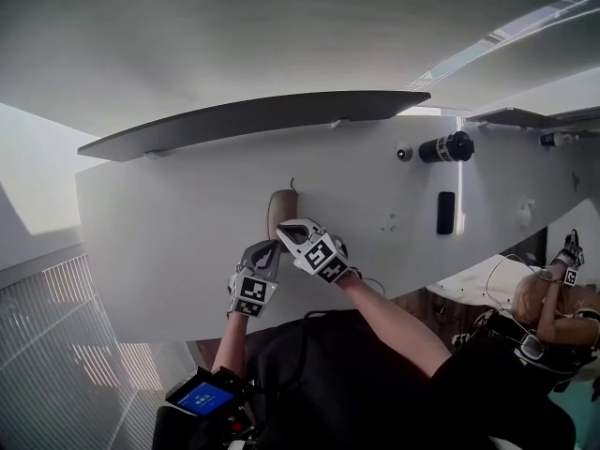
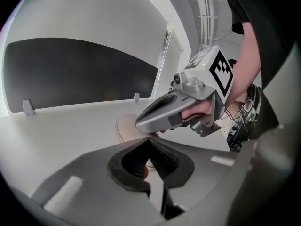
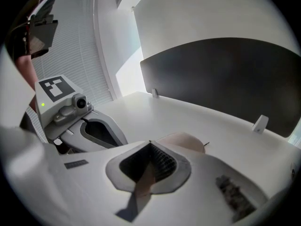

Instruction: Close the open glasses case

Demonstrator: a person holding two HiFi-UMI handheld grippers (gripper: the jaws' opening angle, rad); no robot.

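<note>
I see a white table (image 1: 169, 242) filling mid-frame under a dark panel (image 1: 253, 115). My left gripper (image 1: 270, 247) and right gripper (image 1: 283, 226), both with jaws together, hide the lower end of the tan glasses case (image 1: 281, 204).

the glasses case (image 1: 282, 206) lies on our table (image 1: 169, 232), just beyond our left gripper (image 1: 268, 249) and right gripper (image 1: 287, 226), which sit side by side.

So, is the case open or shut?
Looks shut: the case shows as one smooth tan dome with no raised lid in the right gripper view.
</note>
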